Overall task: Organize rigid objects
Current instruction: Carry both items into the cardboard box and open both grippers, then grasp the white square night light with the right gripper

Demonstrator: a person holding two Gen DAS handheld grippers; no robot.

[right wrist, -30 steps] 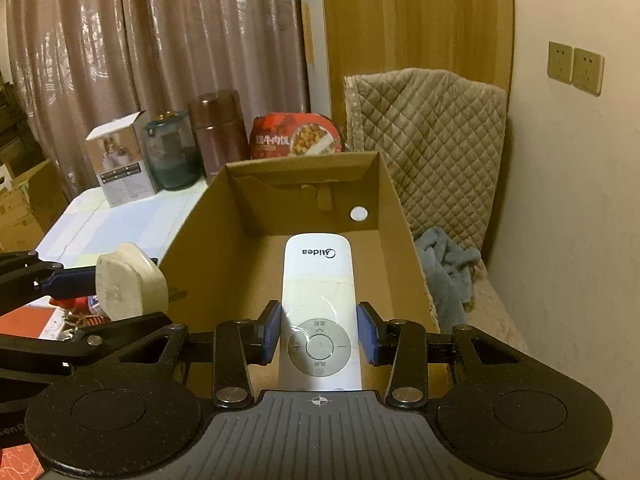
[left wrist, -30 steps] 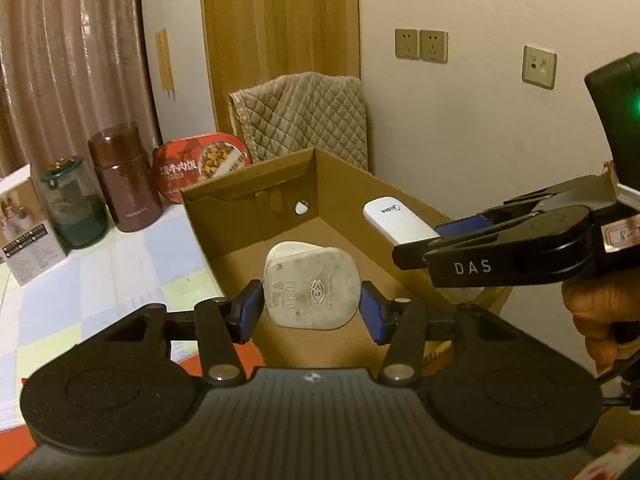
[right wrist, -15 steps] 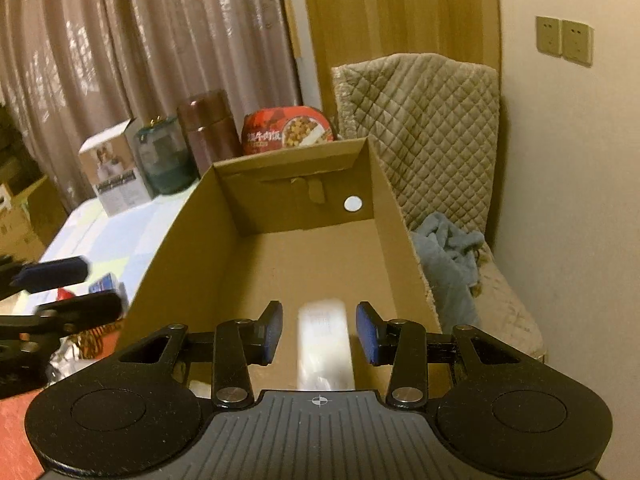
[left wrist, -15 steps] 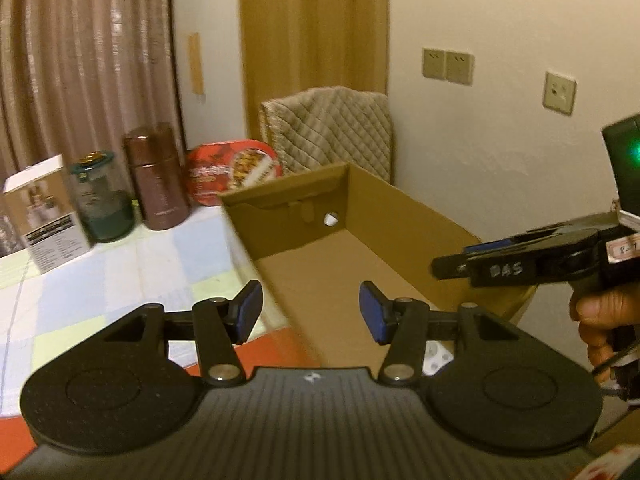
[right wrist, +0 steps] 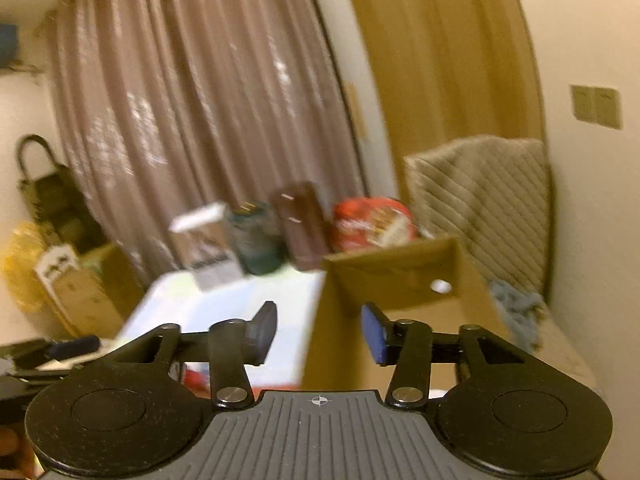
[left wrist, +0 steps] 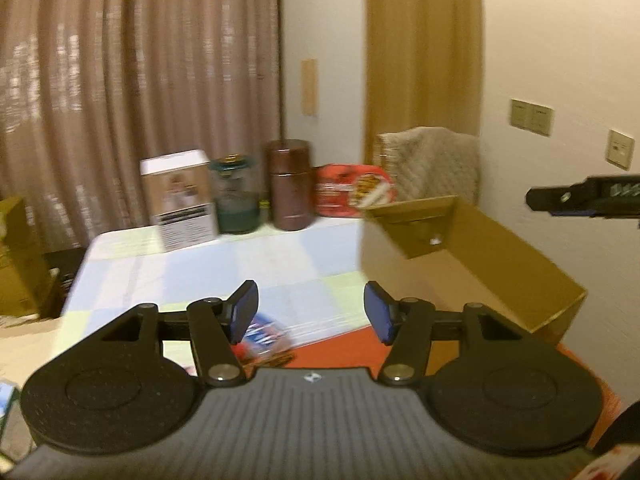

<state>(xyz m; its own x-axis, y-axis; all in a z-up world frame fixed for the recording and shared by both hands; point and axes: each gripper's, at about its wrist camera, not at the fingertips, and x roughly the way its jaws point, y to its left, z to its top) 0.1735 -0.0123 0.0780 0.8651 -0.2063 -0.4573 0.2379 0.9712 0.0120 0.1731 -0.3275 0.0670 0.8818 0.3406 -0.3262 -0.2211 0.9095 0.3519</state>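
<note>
An open brown cardboard box (left wrist: 472,256) stands at the table's right side; it also shows in the right wrist view (right wrist: 400,280), and its inside is hidden from both. My left gripper (left wrist: 310,314) is open and empty, to the left of the box over the table. My right gripper (right wrist: 318,334) is open and empty, near the box's left wall; its dark fingers show at the right edge of the left wrist view (left wrist: 580,198). Small blurred red and blue items (left wrist: 264,336) lie on the table under the left gripper.
At the table's back stand a white carton (left wrist: 178,196), a green glass jar (left wrist: 234,196), a brown canister (left wrist: 290,184) and a red food tub (left wrist: 352,188). A quilted chair (right wrist: 480,200) stands behind the box. Cardboard boxes (right wrist: 80,296) sit on the floor at left.
Both grippers let go: the white plug and the white remote went into the box. Both grippers then rose and swung left, away from the box. The views are blurred by motion.
</note>
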